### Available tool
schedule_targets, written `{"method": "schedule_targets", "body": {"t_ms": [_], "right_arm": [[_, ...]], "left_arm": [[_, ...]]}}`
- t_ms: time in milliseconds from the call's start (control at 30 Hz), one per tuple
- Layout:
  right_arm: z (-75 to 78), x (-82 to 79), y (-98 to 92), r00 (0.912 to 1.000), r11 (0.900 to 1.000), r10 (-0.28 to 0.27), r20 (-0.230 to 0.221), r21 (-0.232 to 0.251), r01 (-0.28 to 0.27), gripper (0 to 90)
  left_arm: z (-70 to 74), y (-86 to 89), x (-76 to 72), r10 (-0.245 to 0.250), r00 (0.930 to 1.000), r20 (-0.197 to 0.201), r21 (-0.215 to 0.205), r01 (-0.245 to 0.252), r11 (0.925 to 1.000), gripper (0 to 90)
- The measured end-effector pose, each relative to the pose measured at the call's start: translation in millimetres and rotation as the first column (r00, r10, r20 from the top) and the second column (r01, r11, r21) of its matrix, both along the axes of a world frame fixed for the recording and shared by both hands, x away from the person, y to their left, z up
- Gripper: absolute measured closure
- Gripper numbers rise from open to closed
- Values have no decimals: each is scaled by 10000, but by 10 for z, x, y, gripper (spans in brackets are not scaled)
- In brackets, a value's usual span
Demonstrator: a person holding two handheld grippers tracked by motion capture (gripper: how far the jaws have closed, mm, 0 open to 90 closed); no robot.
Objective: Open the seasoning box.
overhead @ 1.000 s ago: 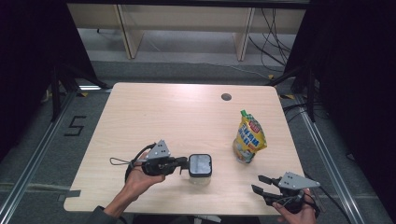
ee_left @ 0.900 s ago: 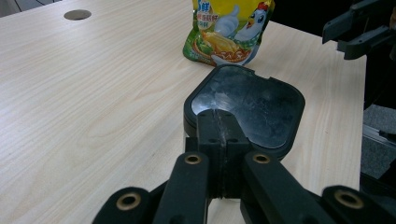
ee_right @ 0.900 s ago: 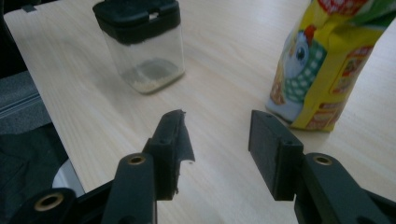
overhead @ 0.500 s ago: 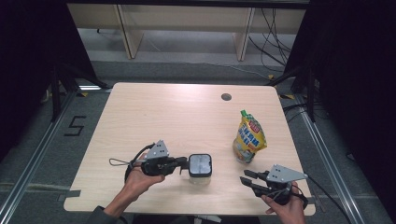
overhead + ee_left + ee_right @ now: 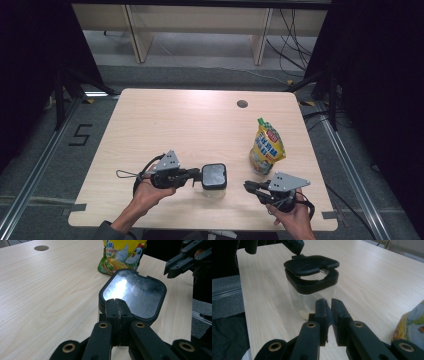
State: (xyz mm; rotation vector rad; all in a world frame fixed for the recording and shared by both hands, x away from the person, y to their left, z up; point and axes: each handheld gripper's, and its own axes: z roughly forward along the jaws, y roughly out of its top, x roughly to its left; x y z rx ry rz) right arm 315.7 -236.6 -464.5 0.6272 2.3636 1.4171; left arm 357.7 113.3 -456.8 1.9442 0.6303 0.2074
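A clear plastic jar (image 5: 214,189) with a black square lid (image 5: 214,175) stands near the table's front edge. My left gripper (image 5: 196,175) is shut on the tab at the lid's edge (image 5: 135,293), and the lid (image 5: 312,265) sits slightly raised on the jar's collar (image 5: 312,297). My right gripper (image 5: 247,186) points at the jar from the right, a short way off. Its jaws (image 5: 329,303) have just been closing and are all but together, with nothing between them. A yellow-green snack pouch (image 5: 267,147) stands behind it.
The light wooden table (image 5: 190,125) has a round cable hole (image 5: 242,104) at the back right. The pouch (image 5: 122,255) stands just beyond the jar. Dark floor and shelving lie past the table's edges.
My right gripper has moved left along the front edge toward the jar, and its jaws have drawn together. The left gripper and the lid have kept still.
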Motion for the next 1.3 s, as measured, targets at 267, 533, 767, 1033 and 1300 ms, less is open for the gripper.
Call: {"method": "schedule_targets", "body": {"t_ms": [267,533,767,1033,1300], "right_arm": [[7,53,118,9996,9997,247,167,-87,-246,881],[23,102,236,9991,9993,365,237,-103,-363,895],[50,138,342,9977,9982,555,376,-244,-546,900],[58,180,448,9969,9972,677,392,-329,-664,900],[94,192,532,9949,9953,901,454,-406,-883,900]], "left_arm": [[-1,7,0,31,10000,22,18,-31,10000,891],[-8,7,0,48,10000,-64,-87,-48,10000,891],[-9,6,-7,113,9999,-93,-75,-114,9999,891],[-5,20,5,-36,10000,67,83,35,10000,891],[-21,34,13,18,10000,5,-81,-18,10000,847]]}}
